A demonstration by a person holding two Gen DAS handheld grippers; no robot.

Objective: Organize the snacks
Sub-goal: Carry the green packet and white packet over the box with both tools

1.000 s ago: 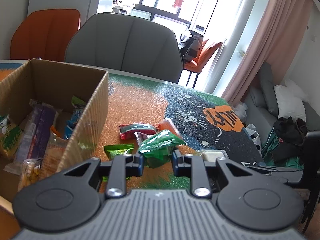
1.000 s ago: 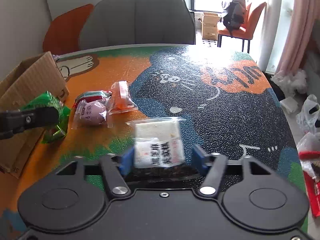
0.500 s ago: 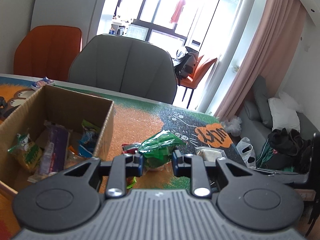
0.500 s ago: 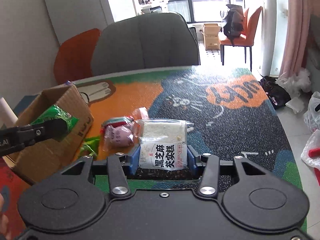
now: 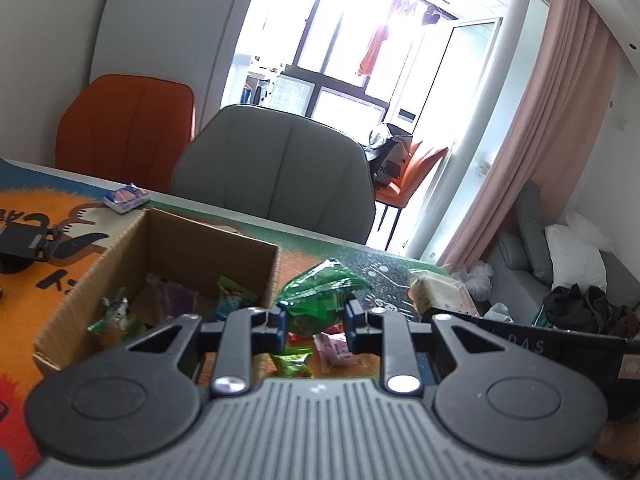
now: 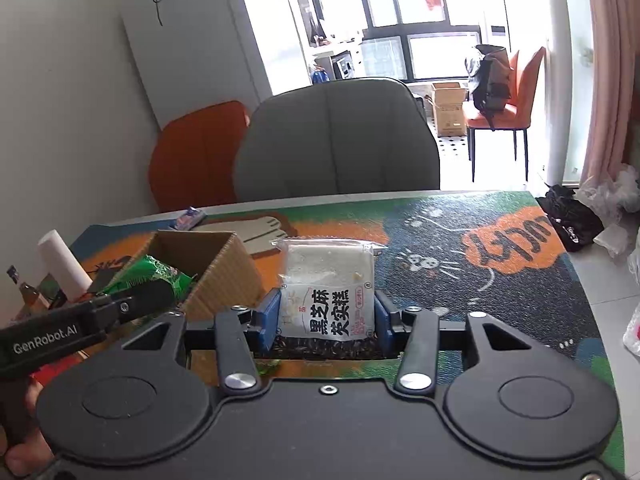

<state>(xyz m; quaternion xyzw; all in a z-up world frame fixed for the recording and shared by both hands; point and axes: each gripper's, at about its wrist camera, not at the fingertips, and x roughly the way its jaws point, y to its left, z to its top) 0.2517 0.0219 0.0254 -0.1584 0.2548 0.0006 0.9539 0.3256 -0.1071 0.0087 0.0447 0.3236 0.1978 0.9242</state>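
Green snack packet (image 5: 320,296), clamped in the left gripper (image 5: 314,322), hangs above the right wall of the open cardboard box (image 5: 256,276). White cake packet (image 6: 329,288), pinched by the right gripper (image 6: 326,320), is held off the patterned table (image 6: 500,280), beside the box.

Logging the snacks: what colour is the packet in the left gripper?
Green packet, clearest in left wrist view.

Open brown cardboard box (image 5: 132,264) set on patterned table mat (image 6: 500,280), snack packets held inside; small blue-and-white packet (image 5: 126,199) laid behind box; grey upholstered chair (image 5: 276,184) placed behind table, orange chair (image 5: 124,128) to its left
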